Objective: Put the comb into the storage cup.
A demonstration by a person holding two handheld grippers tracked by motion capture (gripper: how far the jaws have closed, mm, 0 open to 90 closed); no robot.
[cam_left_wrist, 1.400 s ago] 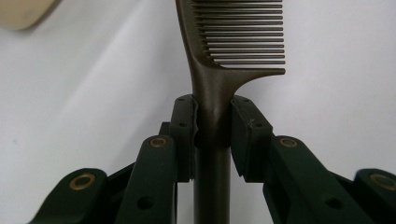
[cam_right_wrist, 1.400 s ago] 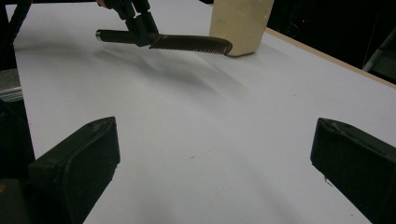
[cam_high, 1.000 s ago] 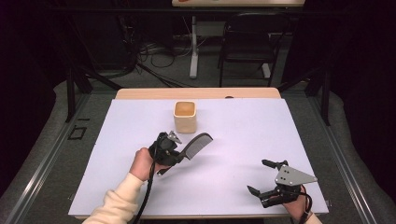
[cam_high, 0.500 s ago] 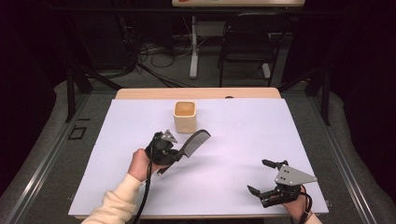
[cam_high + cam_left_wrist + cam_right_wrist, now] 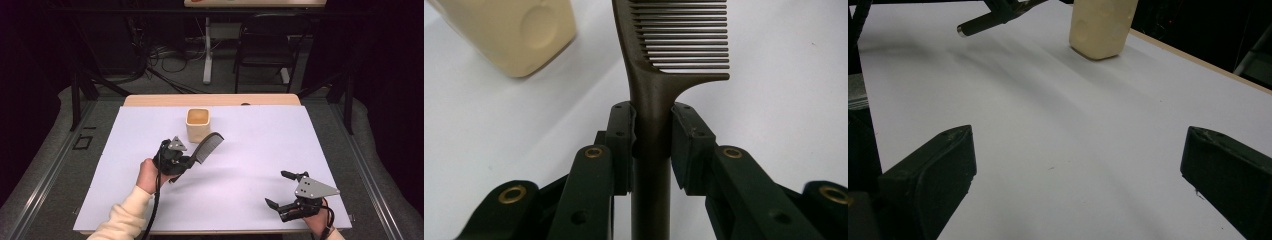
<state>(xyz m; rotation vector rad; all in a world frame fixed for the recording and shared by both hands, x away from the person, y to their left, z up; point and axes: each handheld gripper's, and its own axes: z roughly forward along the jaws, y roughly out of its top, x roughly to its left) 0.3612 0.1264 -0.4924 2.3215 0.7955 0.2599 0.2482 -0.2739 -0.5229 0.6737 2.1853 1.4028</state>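
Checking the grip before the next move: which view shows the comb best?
The left gripper view: the comb sits close up, handle clamped between the jaws. The high view shows it small, beside the cup; the right gripper view catches just its handle end.

The left gripper (image 5: 192,161) is black, with a small grey three-cornered plate on top and a black cable trailing back along a cream sleeve (image 5: 122,220). Close up, its two jaws are matt black links with brass-ringed pivot holes and small dark screws in the pads. The right gripper (image 5: 280,189) is black too, topped by a larger grey plate with dark screw heads.
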